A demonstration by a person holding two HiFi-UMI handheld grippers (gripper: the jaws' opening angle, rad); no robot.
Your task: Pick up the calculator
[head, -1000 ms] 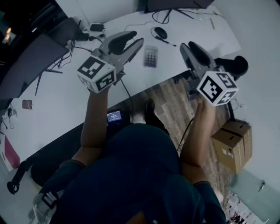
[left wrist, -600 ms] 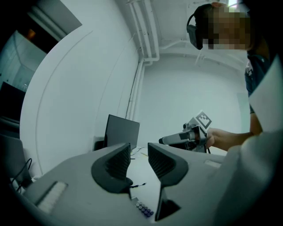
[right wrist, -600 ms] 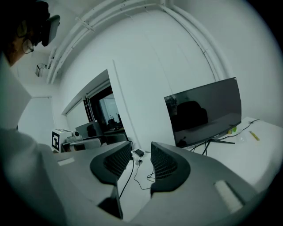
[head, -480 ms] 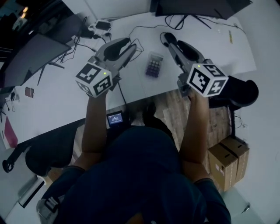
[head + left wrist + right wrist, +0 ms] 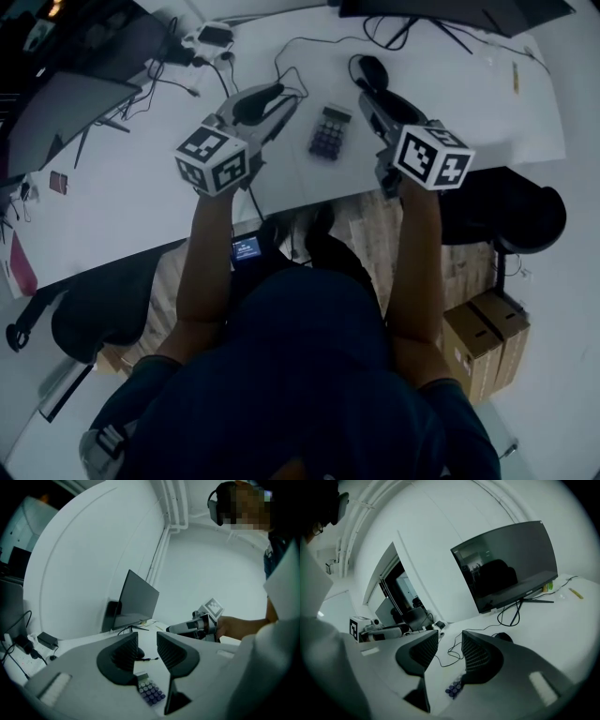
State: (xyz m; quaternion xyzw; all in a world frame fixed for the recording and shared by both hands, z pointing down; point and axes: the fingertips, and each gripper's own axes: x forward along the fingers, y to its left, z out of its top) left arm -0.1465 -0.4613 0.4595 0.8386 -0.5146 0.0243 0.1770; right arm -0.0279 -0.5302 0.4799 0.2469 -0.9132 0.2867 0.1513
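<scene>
small grey calculator with dark purple keys [image 5: 329, 132] flat on white desk [image 5: 141, 197], between two grey hand-held tools. left gripper [image 5: 146, 639] and right gripper [image 5: 449, 637] both spread, empty, tips angled inward near it, probably lining up a grab.

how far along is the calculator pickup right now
Done: left gripper and right gripper hover either side of the calculator. In hand: nothing, both sets of fingers apart and empty. Remaining: close on the calculator, flat on the desk, and lift.
</scene>
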